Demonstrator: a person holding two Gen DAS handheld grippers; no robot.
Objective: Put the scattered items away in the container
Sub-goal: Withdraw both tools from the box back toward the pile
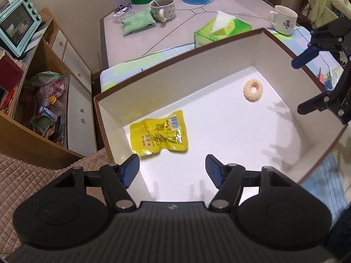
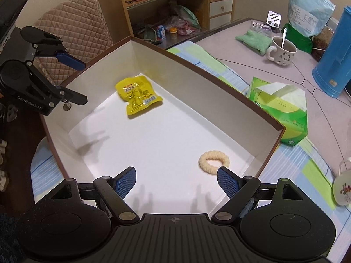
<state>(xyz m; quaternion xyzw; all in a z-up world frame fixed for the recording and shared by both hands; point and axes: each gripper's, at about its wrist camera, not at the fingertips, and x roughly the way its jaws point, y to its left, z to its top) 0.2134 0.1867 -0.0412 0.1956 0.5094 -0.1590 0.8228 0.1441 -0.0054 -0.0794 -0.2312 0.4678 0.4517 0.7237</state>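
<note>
Cluttered bench behind, my two claws [image 1: 172,169] [image 2: 176,180] hang wide and empty over the box [image 1: 219,43], where the yellow packet [image 1: 160,133] and ring [image 1: 253,90] lie; reaching carelessly could knock its wall.

Warm indoor light from overhead, fairly bright; the box [image 1: 283,50] floor is near blown-out white w/ soft multiple shadows of my fingers [image 2: 126,182] across it in both views. Heavy fisheye bend, box rim curves, dark vignette at corners. Yellow packet [image 1: 159,134] a bit motion-smeared in both views, far table [image 1: 197,15] stuff soft, my gripper bodies up close dark & low detail.
</note>
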